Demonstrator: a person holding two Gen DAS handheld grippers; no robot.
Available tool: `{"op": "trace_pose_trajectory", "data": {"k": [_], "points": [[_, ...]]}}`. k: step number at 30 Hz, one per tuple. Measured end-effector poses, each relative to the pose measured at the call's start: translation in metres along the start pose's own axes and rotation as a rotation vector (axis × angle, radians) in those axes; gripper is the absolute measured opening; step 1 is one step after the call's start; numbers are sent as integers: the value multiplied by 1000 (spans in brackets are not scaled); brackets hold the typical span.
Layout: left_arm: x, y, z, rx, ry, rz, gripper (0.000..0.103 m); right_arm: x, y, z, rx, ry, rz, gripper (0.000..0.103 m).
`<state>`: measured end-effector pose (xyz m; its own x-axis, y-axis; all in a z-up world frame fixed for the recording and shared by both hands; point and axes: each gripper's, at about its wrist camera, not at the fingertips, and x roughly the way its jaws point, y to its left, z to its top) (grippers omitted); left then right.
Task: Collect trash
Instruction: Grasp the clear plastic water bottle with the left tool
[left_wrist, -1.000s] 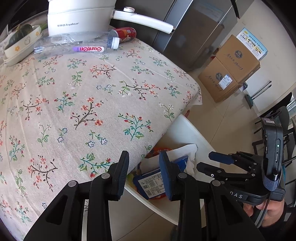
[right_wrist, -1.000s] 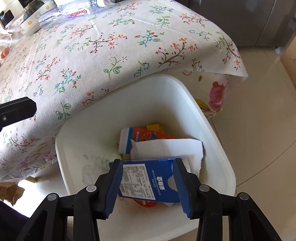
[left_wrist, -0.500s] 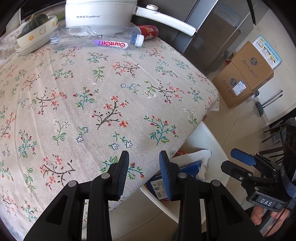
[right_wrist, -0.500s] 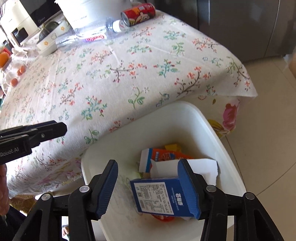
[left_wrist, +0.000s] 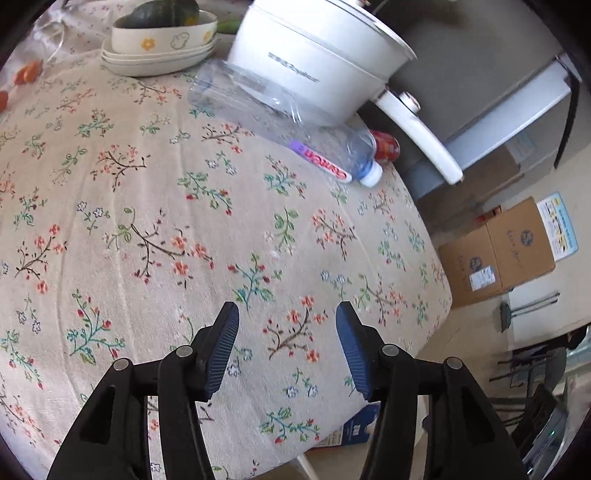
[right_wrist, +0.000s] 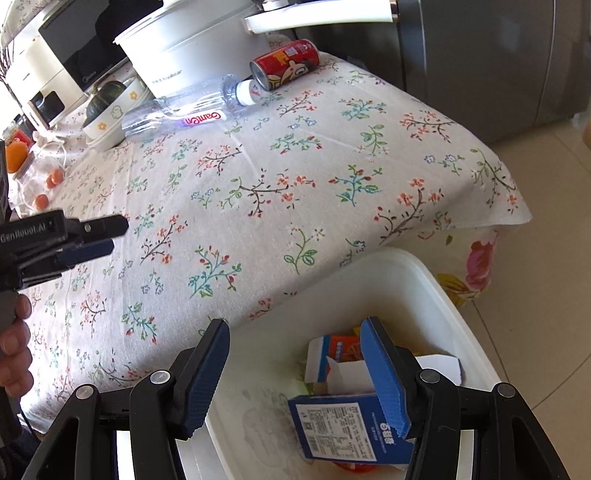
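Left gripper (left_wrist: 287, 347) wider, now above tablecloth (left_wrist: 184, 240).

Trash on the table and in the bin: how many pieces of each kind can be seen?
Bottle, on table: 1
Can, on table: 1
Cartons in bin: 2, blue carton and orange carton
White paper, in bin: 1
Total: 5

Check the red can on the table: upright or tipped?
Tipped. The can lies on its side beside the bottle, its round end facing the right wrist camera.
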<state>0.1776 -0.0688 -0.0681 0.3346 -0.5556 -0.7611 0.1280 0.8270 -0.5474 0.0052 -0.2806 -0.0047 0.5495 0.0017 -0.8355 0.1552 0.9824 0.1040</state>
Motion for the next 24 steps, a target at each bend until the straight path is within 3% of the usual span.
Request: {"op": "trace_pose_trajectory", "data": {"k": [5,8,11,15,19,24], "points": [[6,-1,41,-100,-42,-22,63,9,5,9,18,-7,19,65],[10,-2,64,-127,-125,3,64,13,9,13,32,-12,31,65],[19,2,85,-208,-185,-28,68,16,11,17,35,-12,36,66],[45,6,109,-333,-168,-53,69,15,11,21,23,-19,16,66],[61,0,130,-349,-186,-13,69,12,5,25,35,-29,22,68],[68,0,140,-409,-250,-21,71,12,-3,28,57,-22,30,68]]}}
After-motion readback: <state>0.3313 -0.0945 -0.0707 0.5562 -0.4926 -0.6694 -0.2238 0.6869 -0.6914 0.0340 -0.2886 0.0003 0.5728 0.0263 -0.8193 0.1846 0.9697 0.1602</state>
